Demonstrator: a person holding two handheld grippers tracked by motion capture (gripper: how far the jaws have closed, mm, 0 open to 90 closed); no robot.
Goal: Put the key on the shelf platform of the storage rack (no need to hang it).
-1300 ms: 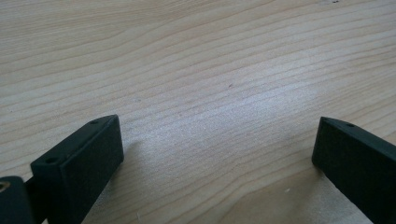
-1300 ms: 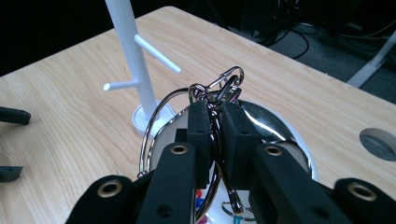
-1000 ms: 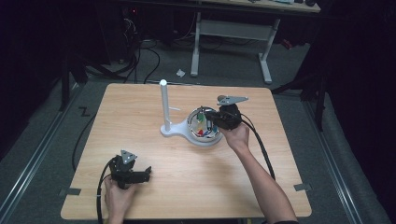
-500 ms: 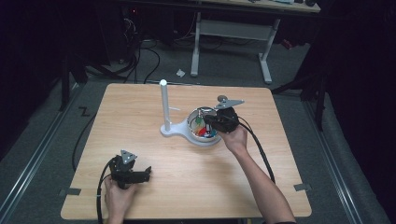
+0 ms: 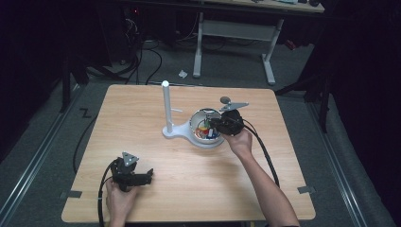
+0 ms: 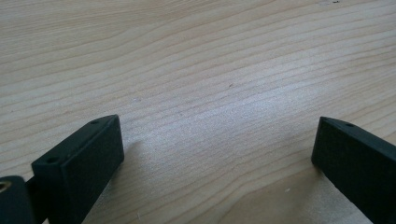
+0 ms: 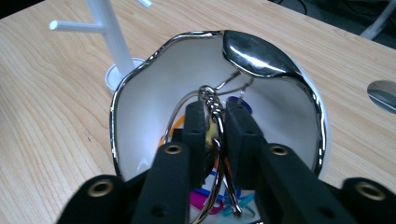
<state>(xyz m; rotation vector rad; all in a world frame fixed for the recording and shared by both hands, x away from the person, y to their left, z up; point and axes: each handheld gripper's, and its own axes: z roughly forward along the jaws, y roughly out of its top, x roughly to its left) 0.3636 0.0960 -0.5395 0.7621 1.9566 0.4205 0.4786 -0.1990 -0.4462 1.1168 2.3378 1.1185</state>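
Lifting a key ring out of the bowl

My right gripper [image 7: 215, 126] is pinched on the metal key ring [image 7: 212, 100] inside the white bowl [image 7: 140, 130]; I should raise it straight, clear of the rim, toward the white stand [image 5: 166, 106]. My left gripper [image 6: 215, 154] rests spread wide on the table [image 6: 196, 56].

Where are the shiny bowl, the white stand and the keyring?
bowl [image 7: 122, 88], right gripper view, on its chrome rim.
white stand [image 5: 166, 105], high view, on its upright post.
keyring [image 7: 211, 100], right gripper view, on its chain links.
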